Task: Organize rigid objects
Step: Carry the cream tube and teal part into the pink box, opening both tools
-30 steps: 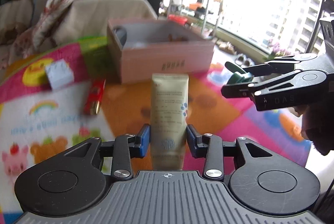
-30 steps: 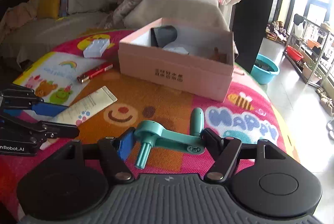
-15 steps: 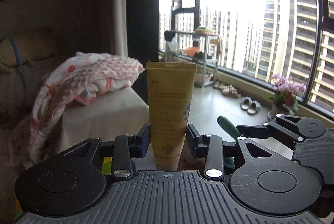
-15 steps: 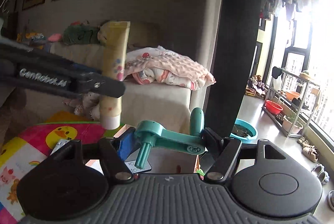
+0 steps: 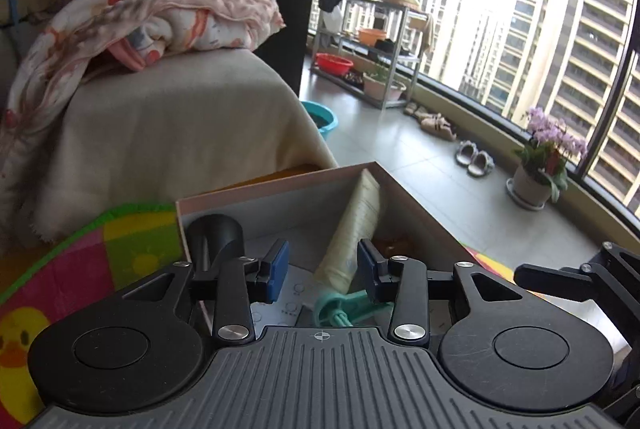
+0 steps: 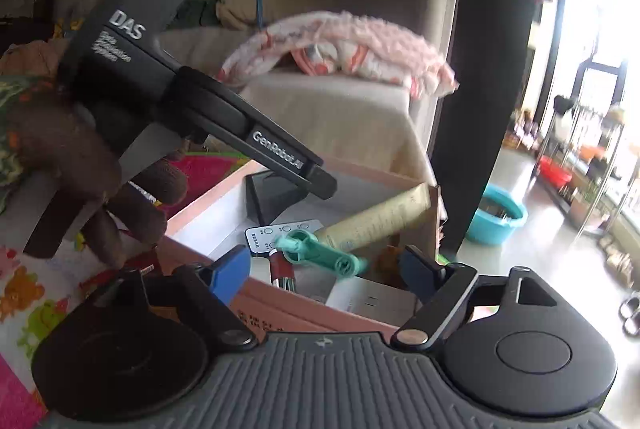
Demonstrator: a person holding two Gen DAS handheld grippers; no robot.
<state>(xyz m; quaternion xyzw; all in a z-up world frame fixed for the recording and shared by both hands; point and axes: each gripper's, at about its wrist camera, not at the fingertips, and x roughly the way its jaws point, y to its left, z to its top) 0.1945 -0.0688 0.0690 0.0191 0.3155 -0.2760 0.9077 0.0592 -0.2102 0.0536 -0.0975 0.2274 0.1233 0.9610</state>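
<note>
A pink cardboard box (image 6: 280,303) with a white inside sits on a colourful play mat (image 5: 132,241). Inside it, a cream plastic tube (image 6: 376,219) leans against the far wall and a teal plastic crank handle (image 6: 320,253) lies loose beside it. The left gripper (image 5: 322,271) hangs spread and empty above the box. The right gripper (image 6: 328,265) is opening, nothing between its blue pads (image 6: 230,269).

Home: sofa (image 5: 168,133), blanket (image 5: 160,17), slippers (image 5: 474,159)
</note>
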